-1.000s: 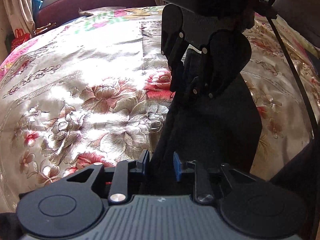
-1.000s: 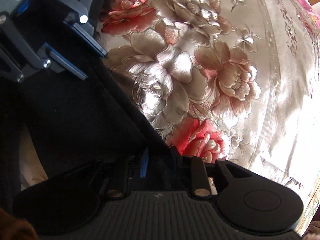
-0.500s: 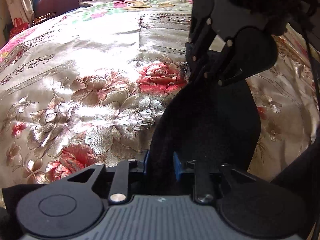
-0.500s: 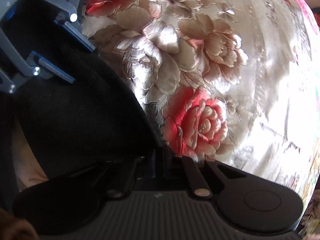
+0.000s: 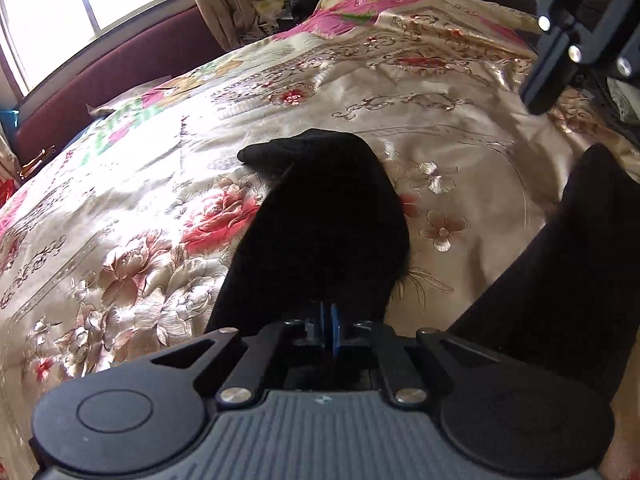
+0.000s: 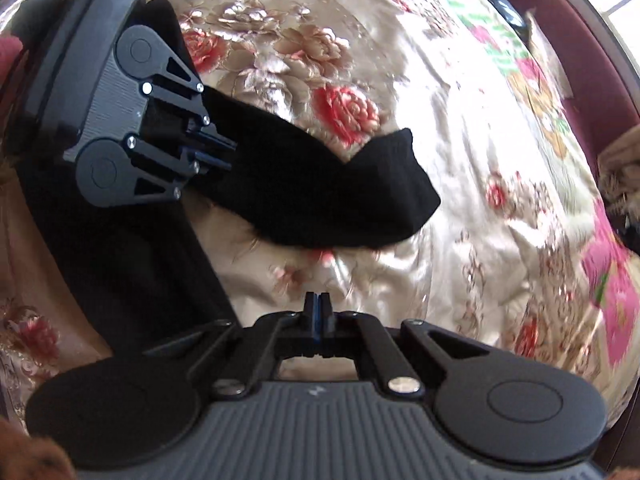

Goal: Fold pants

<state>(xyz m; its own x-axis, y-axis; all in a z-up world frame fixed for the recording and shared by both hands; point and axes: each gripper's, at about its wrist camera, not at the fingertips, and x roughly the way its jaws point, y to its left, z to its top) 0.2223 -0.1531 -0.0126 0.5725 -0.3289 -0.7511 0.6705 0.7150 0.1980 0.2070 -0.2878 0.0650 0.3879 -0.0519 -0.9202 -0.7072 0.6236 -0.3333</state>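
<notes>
The left gripper (image 5: 325,322) is pinching the black pants (image 5: 320,224), its jaws pressed together on the cloth at the lower centre of its view so one leg is trailing up-frame across the floral satin bedspread (image 5: 132,208). The right gripper (image 6: 318,312) is sitting closed and seemingly empty, bedspread showing beyond its tips, though blur is softening that view. The pants are lying mid-frame, probably being dragged straight for folding.

left cam: rides my left claw (image 5: 326,322), tilted down — close over the bedspread (image 5: 120,208)
right cam: steeper, near
shared: black pants (image 6: 320,196) — both see them
</notes>
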